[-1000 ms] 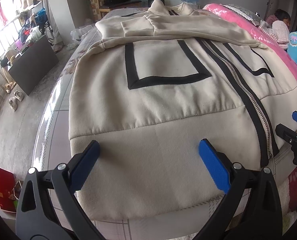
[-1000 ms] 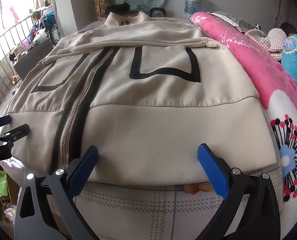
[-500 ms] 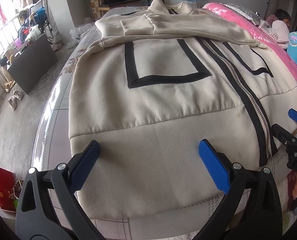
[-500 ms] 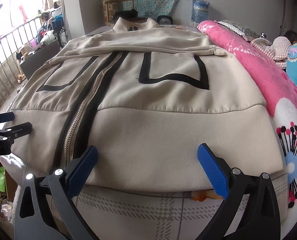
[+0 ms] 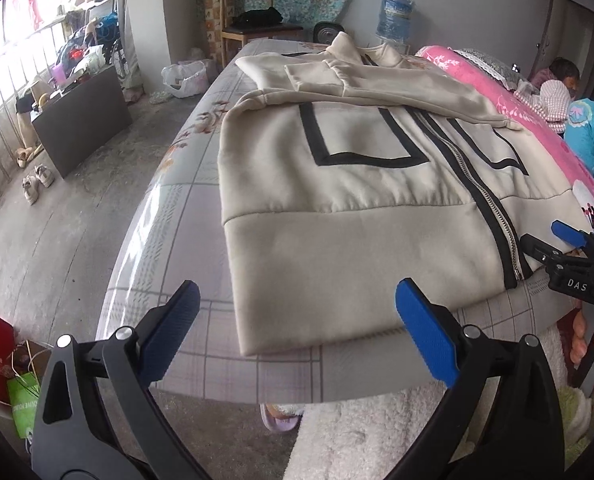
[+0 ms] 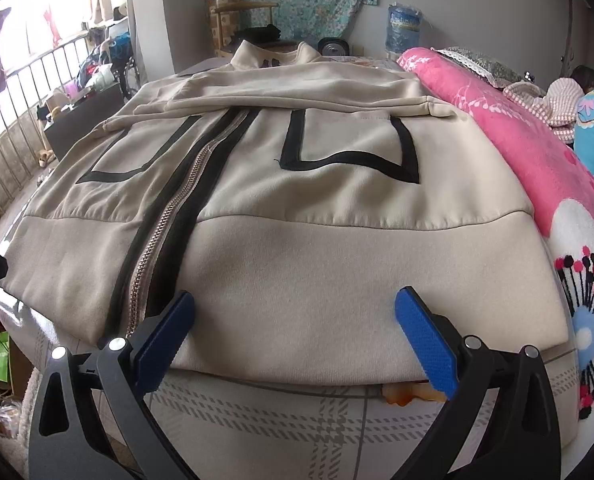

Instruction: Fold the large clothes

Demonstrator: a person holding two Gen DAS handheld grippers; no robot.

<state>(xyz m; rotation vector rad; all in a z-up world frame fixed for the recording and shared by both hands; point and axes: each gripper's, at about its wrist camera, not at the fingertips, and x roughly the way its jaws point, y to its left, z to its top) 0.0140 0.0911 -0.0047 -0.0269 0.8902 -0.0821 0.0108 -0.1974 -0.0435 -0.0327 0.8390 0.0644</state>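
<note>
A large beige zip-up jacket (image 5: 361,216) with black trim lies front up on the bed, collar at the far end, both sleeves folded across the chest. My left gripper (image 5: 297,320) hangs open just short of the hem's left corner, with nothing between its blue pads. In the right wrist view the same jacket (image 6: 337,208) fills the bed, and my right gripper (image 6: 295,326) stands open over the hem to the right of the zip, holding nothing. The right gripper (image 5: 553,244) also shows at the left wrist view's right edge, a hand under it.
The bed (image 5: 169,216) has a grey checked sheet. A pink blanket (image 6: 537,152) runs along its right side, with a person beyond it. A white fluffy rug (image 5: 377,432) lies at the foot, a dark low cabinet (image 5: 81,120) on the floor at left.
Both grippers have drawn back from the jacket toward the foot of the bed; the left one has also shifted left. The jacket has not moved.
</note>
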